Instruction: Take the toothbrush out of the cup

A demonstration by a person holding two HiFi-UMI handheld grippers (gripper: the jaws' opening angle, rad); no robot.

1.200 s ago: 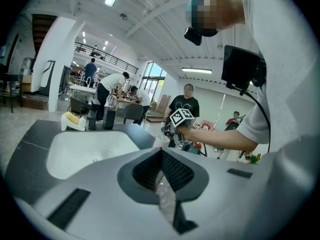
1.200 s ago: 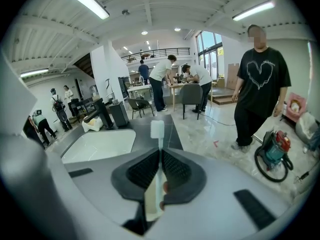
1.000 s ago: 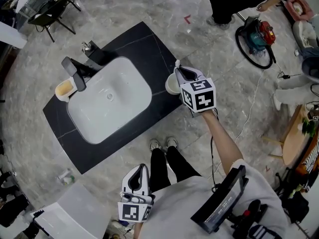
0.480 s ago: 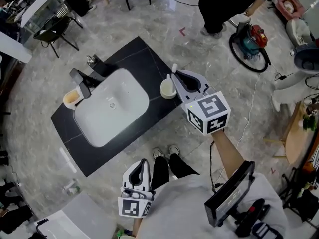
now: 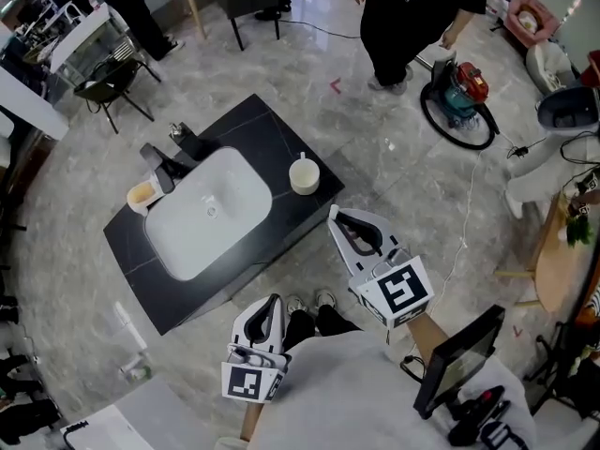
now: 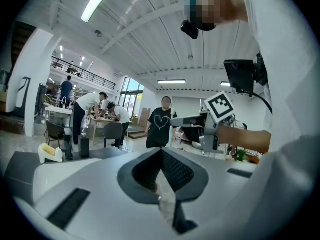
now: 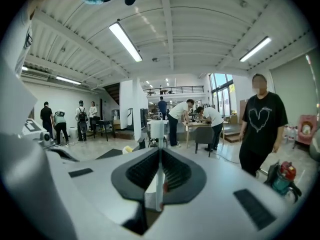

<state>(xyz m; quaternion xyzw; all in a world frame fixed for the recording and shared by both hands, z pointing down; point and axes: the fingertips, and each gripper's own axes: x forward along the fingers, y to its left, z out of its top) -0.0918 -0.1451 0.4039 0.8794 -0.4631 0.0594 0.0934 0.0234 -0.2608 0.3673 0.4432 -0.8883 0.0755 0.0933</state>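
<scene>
A cream cup [image 5: 304,176] stands near the right end of the black counter [image 5: 267,129], with the thin white handle of the toothbrush [image 5: 302,158] sticking up out of it. My right gripper [image 5: 333,216] hangs off the counter's near right edge, well short of the cup and pointing at it, jaws shut. In the right gripper view the cup [image 7: 156,130] shows small, straight ahead past the closed pads [image 7: 172,174]. A thin pale strip runs between those pads; I cannot tell what it is. My left gripper [image 5: 272,300] is low by my body, shut and empty.
A white basin [image 5: 206,216] fills the middle of the counter, with a dark faucet [image 5: 161,165] and a yellow soap dish [image 5: 140,195] at its far left. A person in black [image 5: 412,17] stands beyond. A red vacuum [image 5: 457,101] and cables lie at right.
My right gripper has drawn back from the cup, toward me and off the counter's edge. The cup stays put with the handle still in it. The view has pulled back.
</scene>
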